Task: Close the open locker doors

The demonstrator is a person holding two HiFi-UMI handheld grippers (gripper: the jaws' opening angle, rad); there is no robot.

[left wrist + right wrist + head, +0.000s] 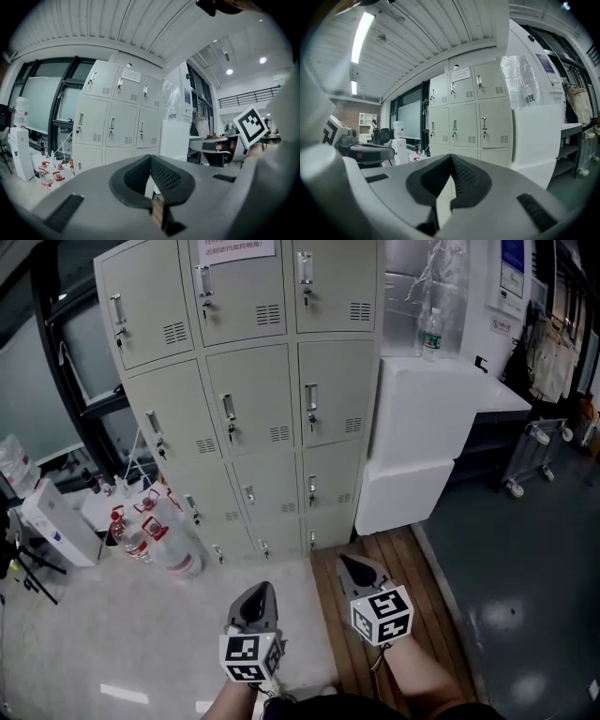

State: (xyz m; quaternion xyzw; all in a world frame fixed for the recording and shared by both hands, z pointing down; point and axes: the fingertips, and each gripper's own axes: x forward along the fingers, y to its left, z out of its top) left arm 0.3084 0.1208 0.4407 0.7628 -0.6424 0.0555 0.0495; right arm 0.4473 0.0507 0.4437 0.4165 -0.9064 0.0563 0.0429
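Where planks (412, 563) meet pale floor (141, 634), lockers (253, 409) stand.

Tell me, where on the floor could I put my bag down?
The pale floor before the lockers is bare, and so are the wooden boards beside the white boxes. The bottles crowd the lockers' left foot.

The lockers (253, 399) are pale beige-grey with silvery handles. Right of the lockers, the stacked boxes (422, 427) are plain white, and the bottle (431, 334) on them has a green label. Left of the lockers, bottles (134, 538) carry red labels. Before the lockers, brown wooden slats (403, 554) adjoin a whitish floor (112, 624). The left gripper (261, 589) and right gripper (349, 561) are grey, with cubes patterned in black-and-white squares.
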